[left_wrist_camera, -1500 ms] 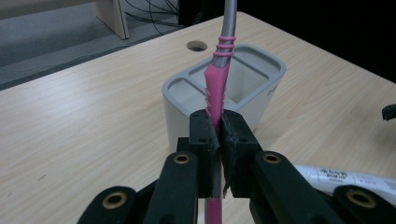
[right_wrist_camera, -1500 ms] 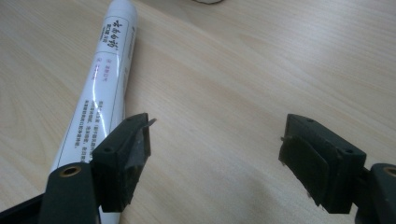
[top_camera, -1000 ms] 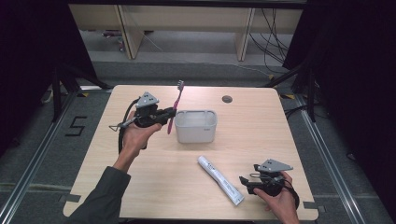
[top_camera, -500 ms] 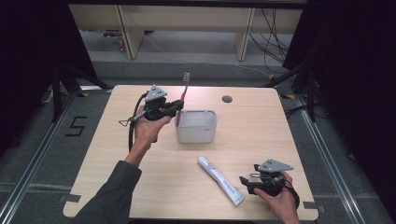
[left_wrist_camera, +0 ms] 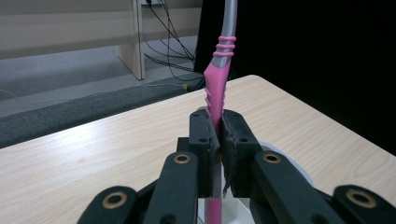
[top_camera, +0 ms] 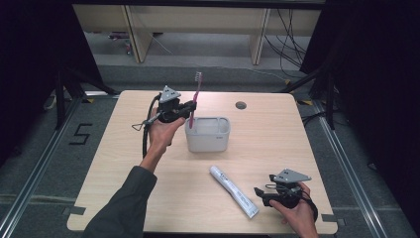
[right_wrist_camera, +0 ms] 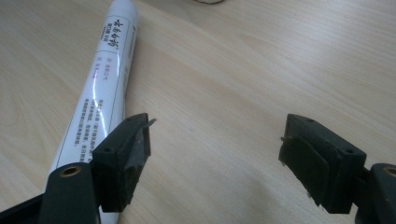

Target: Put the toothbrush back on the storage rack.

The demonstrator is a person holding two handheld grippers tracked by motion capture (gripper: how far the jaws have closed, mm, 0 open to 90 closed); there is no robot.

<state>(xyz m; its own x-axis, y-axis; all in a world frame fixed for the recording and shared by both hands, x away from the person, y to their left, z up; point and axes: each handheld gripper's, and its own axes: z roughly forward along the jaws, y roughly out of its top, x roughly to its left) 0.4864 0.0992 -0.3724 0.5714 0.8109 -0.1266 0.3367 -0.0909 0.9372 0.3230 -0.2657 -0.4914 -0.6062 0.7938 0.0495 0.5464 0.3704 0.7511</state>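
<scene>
A pink plastic toothbrush is held tight, upright, by the left gripper at the grey plastic cup's edge. It looks ready to be lowered in. The right gripper is open and empty beside the white tube.

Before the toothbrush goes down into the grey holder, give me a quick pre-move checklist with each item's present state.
1. Left gripper jaws shut on toothbrush: ok.
2. Toothbrush upright, bristles up: ok.
3. Brush handle's lower end over the holder opening: cannot tell, it sits at the near-left rim.
4. Holder upright on the table: ok.
5. Right gripper jaws open, holding nothing: ok.
6. Toothpaste tube lying apart from the holder: ok.
</scene>
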